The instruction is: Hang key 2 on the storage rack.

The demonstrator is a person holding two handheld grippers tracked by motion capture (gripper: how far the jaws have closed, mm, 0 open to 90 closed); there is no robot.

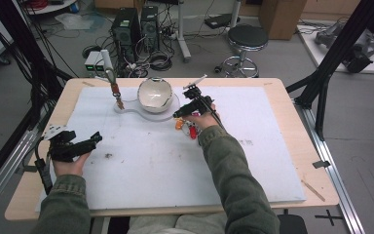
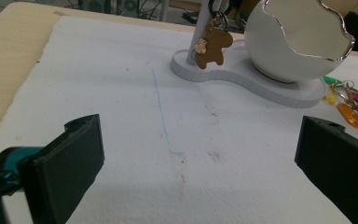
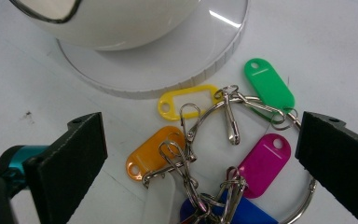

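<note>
No readable text, brand, number or sign in any view. The key tags [image 3: 214, 154] have label windows, yellow one [image 3: 189, 100] blank, the others show no writing. White egg-shaped bowl [image 2: 298, 39] and its base [image 2: 261, 84] carry no lettering. Bear charm [image 2: 213, 45] unmarked. Foam mat [image 1: 175, 161] has smudges only.

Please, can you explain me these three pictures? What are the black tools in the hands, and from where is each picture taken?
A person holds two hand tools, each with two black jaws. The high view looks down on the white foam mat over the wooden table. Each other view comes from a camera on one tool. The left gripper rests open and holds nothing. The right gripper is open above a bunch of coloured plastic key tags on a metal ring, beside the white egg-shaped bowl on its white stand, where a brown bear keychain hangs.
</note>
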